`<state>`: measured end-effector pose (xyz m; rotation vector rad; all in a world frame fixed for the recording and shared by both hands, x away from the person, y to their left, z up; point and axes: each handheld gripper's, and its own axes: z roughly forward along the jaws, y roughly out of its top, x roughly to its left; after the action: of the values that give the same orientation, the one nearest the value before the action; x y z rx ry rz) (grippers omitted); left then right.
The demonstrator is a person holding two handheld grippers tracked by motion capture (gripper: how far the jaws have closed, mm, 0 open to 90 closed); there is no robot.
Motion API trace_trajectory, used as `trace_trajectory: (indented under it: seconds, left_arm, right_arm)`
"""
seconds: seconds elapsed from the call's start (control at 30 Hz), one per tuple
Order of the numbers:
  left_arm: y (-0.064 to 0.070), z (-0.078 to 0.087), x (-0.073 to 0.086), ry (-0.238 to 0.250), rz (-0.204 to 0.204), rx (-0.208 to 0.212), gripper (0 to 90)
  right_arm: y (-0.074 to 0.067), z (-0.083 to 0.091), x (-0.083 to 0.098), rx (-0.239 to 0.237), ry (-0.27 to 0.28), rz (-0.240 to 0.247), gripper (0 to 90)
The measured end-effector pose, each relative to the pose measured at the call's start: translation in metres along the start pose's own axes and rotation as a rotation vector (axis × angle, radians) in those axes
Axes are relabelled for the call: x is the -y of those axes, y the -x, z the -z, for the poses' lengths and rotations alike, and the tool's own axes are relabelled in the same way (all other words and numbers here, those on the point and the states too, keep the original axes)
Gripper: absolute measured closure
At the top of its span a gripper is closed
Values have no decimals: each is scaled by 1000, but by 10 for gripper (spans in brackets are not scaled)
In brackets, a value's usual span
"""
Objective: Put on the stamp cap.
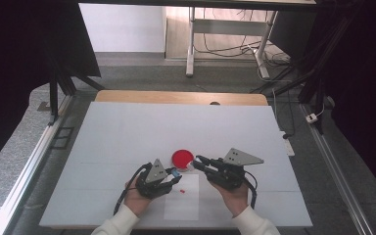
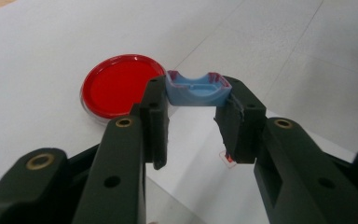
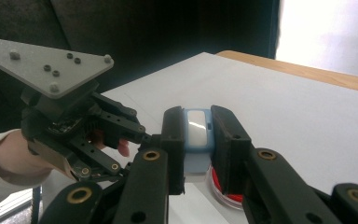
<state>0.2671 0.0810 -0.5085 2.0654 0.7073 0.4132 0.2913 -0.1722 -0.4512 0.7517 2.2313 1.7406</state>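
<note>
No readable text, label, brand, number or sign anywhere. Blank on the small blue plastic piece (image 2: 196, 89) (its pale window too), blank on the red round dish (image 2: 117, 87), blank on the white sheet (image 1: 183, 198) and the grey three-cornered plate (image 3: 46, 65).

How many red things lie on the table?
2. A round red dish sits between the two claws. A small red piece lies on the white sheet nearer the person. Others may hide under the hands.
</note>
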Motion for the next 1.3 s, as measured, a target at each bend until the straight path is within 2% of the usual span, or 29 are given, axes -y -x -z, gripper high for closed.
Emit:
trace_trajectory:
  seconds: [0.73,0.9,1.3]
  left_arm:
    - [8,-12,0,-11,-23,-4,640]
    - [10,-13,-1,-7,-32,-14,640]
    - [12,-14,-2,1,-38,-23,640]
  right_arm:
    - [-8,-12,6,-22,-35,-13,749]
    - [-8,-14,9,-21,-36,-44,749]
    - [-11,-19,13,-5,-50,-76,749]
